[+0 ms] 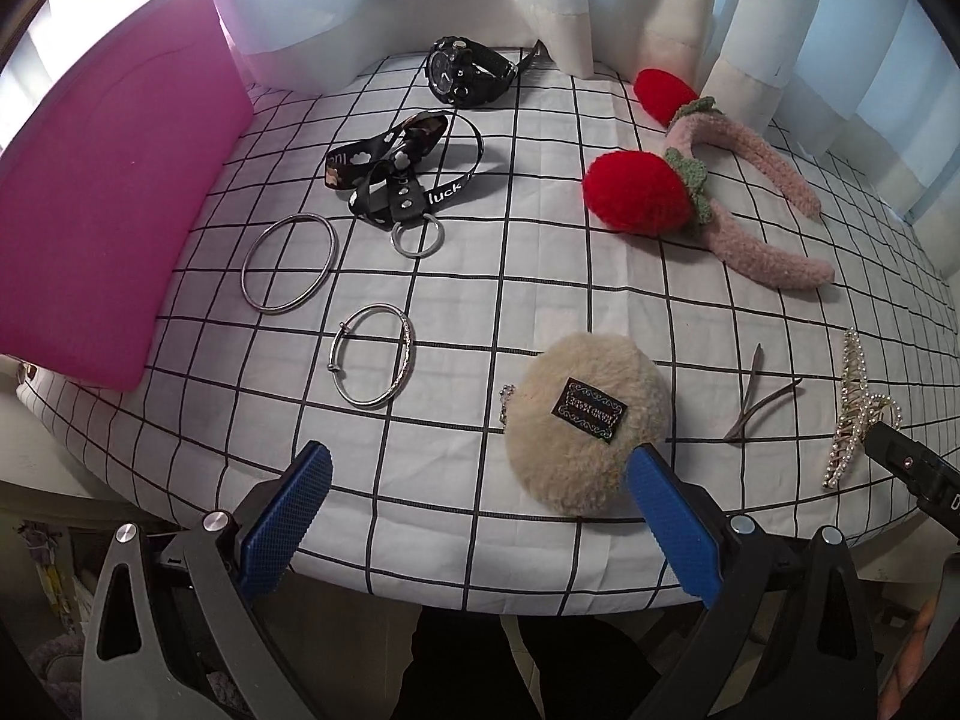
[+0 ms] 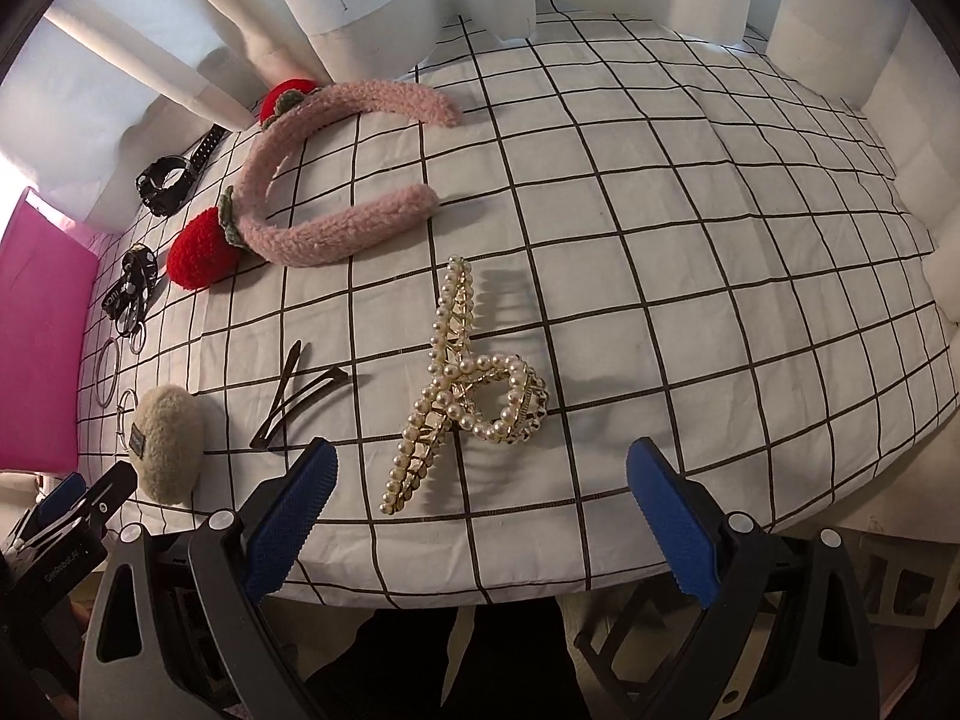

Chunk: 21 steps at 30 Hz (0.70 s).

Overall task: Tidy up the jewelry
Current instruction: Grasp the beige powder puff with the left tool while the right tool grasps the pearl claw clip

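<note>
Risk sits with the pearl claw clip (image 2: 465,384), lying at twelve o'clock just ahead of the right gripper (image 2: 480,510), whose tongs gape wide and empty: its beaded, open frame could skid from the pads. The left gripper (image 1: 477,507), also wide and empty, faces a plush puff (image 1: 585,420) at one o'clock. Snap hairpins (image 2: 294,399) lie beside the clip; bangles (image 1: 288,264), lanyard (image 1: 408,171), watch (image 1: 465,72) and strawberry headband (image 1: 720,192) crowd the checked cloth (image 2: 690,240).
</note>
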Motion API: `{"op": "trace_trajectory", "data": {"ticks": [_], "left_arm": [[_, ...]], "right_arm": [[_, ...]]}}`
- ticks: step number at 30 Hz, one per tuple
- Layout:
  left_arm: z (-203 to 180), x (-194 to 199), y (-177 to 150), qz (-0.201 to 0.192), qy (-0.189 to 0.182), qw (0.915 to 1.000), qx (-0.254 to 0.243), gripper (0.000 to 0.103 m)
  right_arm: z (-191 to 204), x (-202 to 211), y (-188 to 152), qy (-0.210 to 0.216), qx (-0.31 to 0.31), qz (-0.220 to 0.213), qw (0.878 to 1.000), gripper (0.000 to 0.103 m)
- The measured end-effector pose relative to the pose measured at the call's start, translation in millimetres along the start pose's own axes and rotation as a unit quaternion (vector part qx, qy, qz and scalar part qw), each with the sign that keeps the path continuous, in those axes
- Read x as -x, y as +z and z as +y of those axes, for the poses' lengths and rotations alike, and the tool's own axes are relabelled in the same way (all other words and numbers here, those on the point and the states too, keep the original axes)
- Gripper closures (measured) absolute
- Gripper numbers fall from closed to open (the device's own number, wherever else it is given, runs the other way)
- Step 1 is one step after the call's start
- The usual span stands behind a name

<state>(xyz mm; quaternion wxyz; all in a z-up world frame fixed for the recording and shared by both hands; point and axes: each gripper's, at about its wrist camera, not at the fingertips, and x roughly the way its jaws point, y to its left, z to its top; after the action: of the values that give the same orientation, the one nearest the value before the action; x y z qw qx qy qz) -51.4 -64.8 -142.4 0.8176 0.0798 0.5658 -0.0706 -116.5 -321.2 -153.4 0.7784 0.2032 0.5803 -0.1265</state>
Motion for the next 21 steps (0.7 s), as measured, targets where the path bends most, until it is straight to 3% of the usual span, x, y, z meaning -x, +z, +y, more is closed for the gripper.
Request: {"op": "trace_trajectory", "data": {"ticks": [9, 21], "left_arm": [[-18, -2, 4, -0.018, -0.021, 0.9995, 0.016, 0.006], [-34, -28, 3, -0.015, 0.002, 0.9999, 0.008, 0.006]], "right_arm": [[0, -17, 9, -0.001, 0.010, 0.007, 1.000, 0.010], [5, -42, 12, -0.053, 0.048, 0.011, 0.997, 0.010]]}}
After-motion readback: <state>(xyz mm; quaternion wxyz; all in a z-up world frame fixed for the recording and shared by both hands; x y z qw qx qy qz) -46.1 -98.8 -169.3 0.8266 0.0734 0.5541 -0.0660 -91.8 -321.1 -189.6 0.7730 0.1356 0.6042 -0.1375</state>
